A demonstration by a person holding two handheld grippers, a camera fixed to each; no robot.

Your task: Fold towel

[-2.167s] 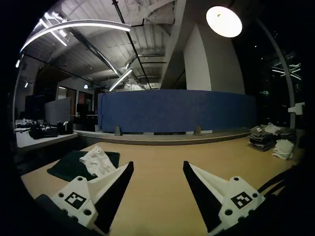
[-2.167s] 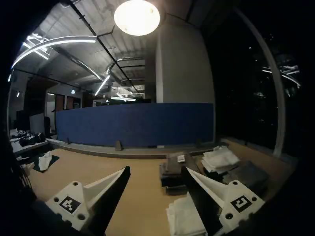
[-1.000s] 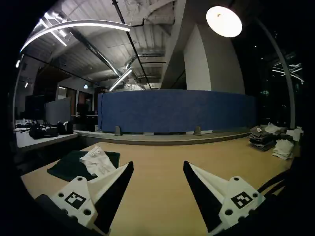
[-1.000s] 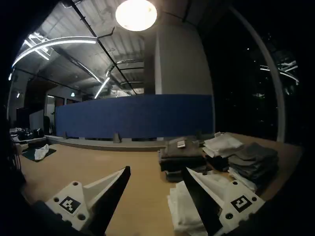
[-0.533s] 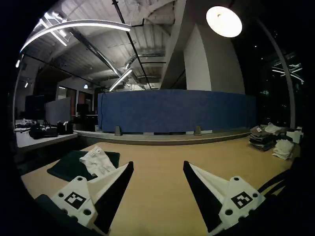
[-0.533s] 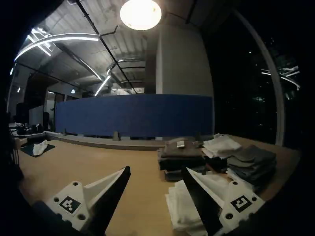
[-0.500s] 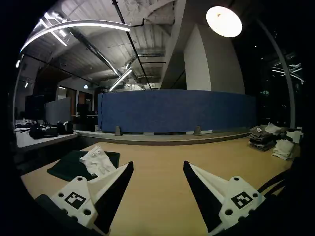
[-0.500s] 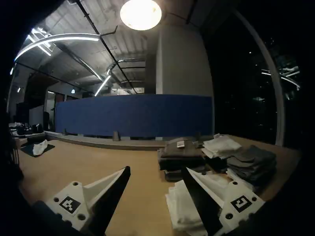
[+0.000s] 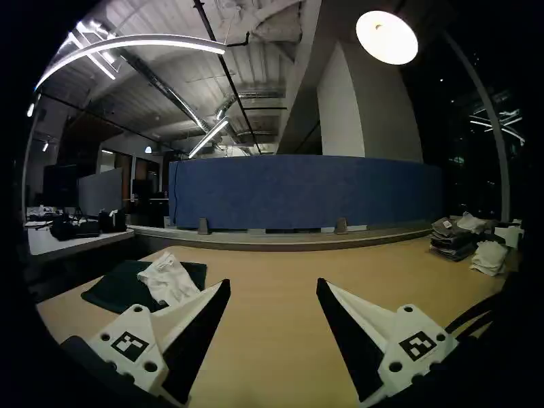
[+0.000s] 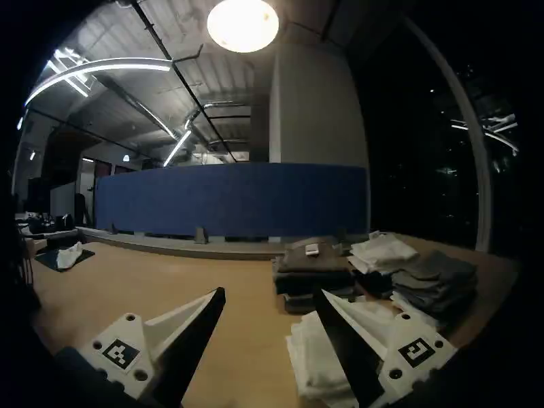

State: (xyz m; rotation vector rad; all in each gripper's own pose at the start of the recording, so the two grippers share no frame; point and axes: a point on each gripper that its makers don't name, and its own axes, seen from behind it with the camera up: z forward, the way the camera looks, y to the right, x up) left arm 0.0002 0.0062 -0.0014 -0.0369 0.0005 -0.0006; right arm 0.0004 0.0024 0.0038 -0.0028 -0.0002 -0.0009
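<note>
Both wide open, holding nothing: left gripper [image 9: 273, 281] over the wooden table [image 9: 285, 326], right gripper [image 10: 269, 291] with the folded white towel [image 10: 309, 353] flat by its right finger. The towel's long side runs away from the camera. Blue divider [image 10: 231, 200] behind, dim office.

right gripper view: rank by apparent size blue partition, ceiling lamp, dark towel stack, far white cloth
1. blue partition
2. dark towel stack and ceiling lamp: about alike
3. white cloth, far off
</note>
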